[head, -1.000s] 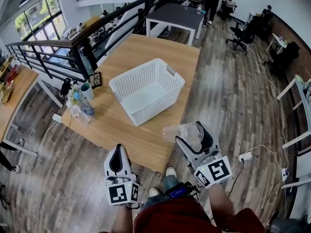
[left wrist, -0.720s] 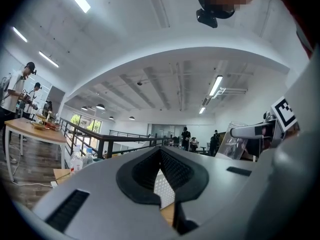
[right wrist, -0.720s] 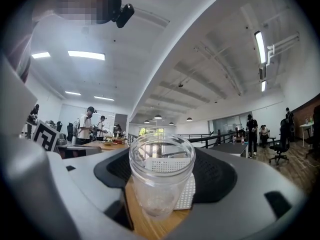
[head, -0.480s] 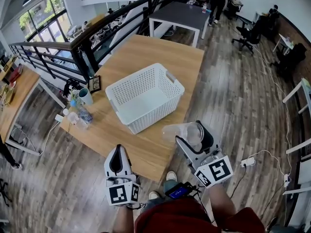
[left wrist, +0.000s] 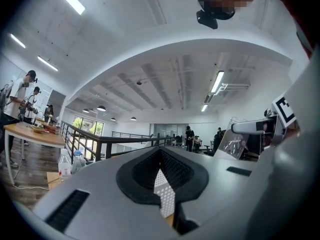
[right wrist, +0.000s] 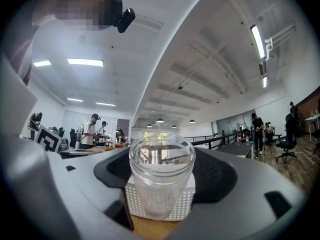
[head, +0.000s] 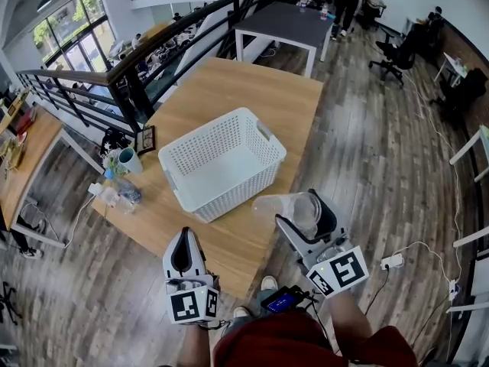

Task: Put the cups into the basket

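Note:
A white lattice basket (head: 221,163) stands empty on the wooden table (head: 252,90). My right gripper (head: 300,214) is shut on a clear plastic cup (head: 276,207), which lies sideways over the table's near corner, short of the basket. In the right gripper view the cup (right wrist: 161,176) fills the space between the jaws, with the basket (right wrist: 189,201) right behind it. My left gripper (head: 182,255) hovers at the table's near edge, shut and holding nothing. In the left gripper view a sliver of the basket (left wrist: 163,196) shows past the jaws, and the cup (left wrist: 234,143) appears at the right.
A mug (head: 128,160) and some plastic bottles (head: 116,195) crowd the table's left edge. A black railing (head: 114,67) runs behind the table, and a grey table (head: 286,21) stands beyond. A power strip (head: 393,261) lies on the wood floor at the right.
The table and basket have slid a little lower and to the left in the head view. Both grippers keep their places, and the cup stays in the right gripper.

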Demonstrator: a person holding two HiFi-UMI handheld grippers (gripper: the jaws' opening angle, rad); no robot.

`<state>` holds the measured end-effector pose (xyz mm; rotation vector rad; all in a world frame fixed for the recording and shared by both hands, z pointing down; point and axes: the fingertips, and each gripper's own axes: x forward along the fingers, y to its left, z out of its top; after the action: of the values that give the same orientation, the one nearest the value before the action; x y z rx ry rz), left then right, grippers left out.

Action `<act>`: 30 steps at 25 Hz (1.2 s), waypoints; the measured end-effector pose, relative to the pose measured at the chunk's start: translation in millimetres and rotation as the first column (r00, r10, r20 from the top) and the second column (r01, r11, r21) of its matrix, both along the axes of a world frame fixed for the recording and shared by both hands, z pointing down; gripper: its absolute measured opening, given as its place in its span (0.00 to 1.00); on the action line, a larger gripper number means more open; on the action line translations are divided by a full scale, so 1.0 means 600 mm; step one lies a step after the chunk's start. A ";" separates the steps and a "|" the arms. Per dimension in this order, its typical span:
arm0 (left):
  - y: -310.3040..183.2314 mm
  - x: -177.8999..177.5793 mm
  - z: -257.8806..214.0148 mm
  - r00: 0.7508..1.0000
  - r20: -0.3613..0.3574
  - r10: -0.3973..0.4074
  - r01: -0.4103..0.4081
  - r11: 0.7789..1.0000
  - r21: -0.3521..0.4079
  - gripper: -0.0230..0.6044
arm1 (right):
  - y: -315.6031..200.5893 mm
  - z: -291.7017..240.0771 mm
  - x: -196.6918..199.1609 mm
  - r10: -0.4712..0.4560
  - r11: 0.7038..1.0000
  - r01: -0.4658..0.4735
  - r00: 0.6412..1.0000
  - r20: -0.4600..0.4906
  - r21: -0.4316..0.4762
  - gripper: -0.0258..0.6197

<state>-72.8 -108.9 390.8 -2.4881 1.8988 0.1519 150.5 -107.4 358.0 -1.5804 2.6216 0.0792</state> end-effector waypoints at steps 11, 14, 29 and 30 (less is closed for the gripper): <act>-0.054 0.041 -0.023 0.998 0.033 -0.045 0.045 0.999 0.014 0.04 | -0.067 -0.030 0.053 -0.043 0.998 0.041 0.997 0.059 0.037 0.59; -0.064 0.046 -0.032 0.997 0.042 -0.066 0.065 0.998 0.022 0.04 | -0.085 -0.038 0.060 -0.063 0.997 0.060 0.995 0.072 0.048 0.59; -0.101 0.018 -0.031 0.993 0.037 -0.115 0.115 0.993 0.014 0.04 | -0.145 -0.048 0.051 -0.088 0.995 0.082 0.991 0.101 0.062 0.59; -0.106 0.014 -0.029 0.993 0.035 -0.111 0.111 0.994 0.015 0.04 | -0.148 -0.047 0.046 -0.085 0.995 0.079 0.992 0.098 0.061 0.59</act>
<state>-64.1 -172.3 373.4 -2.3534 2.0093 0.1177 178.2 -196.2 329.9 -1.4181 2.5795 0.0675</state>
